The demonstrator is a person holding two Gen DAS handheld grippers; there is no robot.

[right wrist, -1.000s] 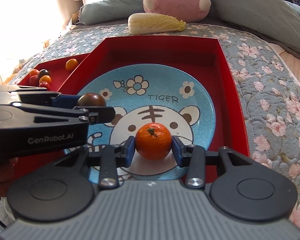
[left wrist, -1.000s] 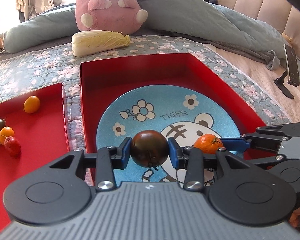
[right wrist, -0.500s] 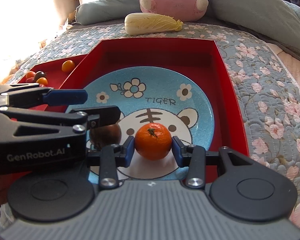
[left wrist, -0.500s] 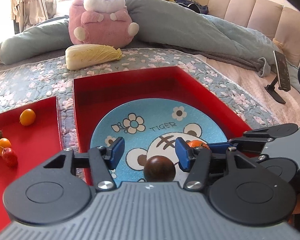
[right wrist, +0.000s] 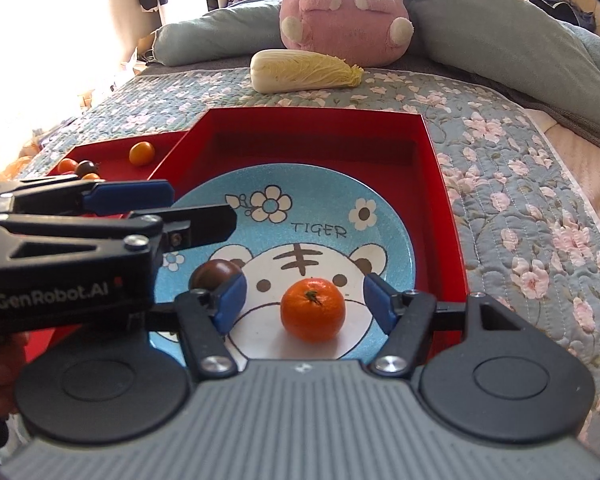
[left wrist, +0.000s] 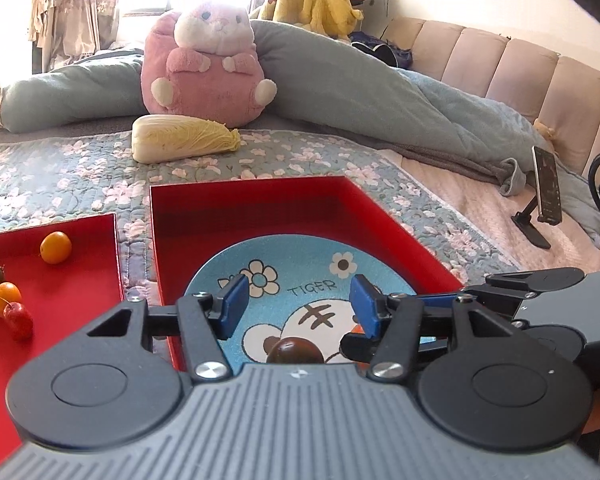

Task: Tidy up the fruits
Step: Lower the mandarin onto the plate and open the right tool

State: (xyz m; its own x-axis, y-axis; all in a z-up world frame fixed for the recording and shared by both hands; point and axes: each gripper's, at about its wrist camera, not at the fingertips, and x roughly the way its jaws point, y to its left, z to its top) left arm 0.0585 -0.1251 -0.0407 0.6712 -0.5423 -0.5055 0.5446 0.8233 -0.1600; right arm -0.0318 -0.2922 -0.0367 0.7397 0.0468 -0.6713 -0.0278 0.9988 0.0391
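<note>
A blue plate [right wrist: 396, 224] printed with a cartoon tiger is set inside the larger red tray [right wrist: 440, 184], which lies on a flowered quilt [right wrist: 520, 184]. Two fruits are seen on the plate: an orange tangerine [right wrist: 313, 309] on the tiger's white face and a dark brown tomato [right wrist: 214, 274] just to its left, apart from it.

The right gripper [right wrist: 305, 305] is held low over the plate with its jaws opening – the tangerine sits between the blue pads [right wrist: 230, 307], yet neither pad is pressed against it and a gap is visible on each side. The left gripper [left wrist: 298, 306] is spread as well, with nothing pinched; in its own view the dark tomato is seen below and behind the pads, resting on the plate at the edge of the gripper body.

In the smaller red tray [left wrist: 80, 280] to the left, several small fruits are gathered – an orange-yellow one [left wrist: 55, 247] set apart, and a dark, an orange and a red one close together near the edge.

Beyond the trays a napa cabbage [left wrist: 184, 142] is laid on the quilt in front of a pink plush toy [left wrist: 206, 68].
</note>
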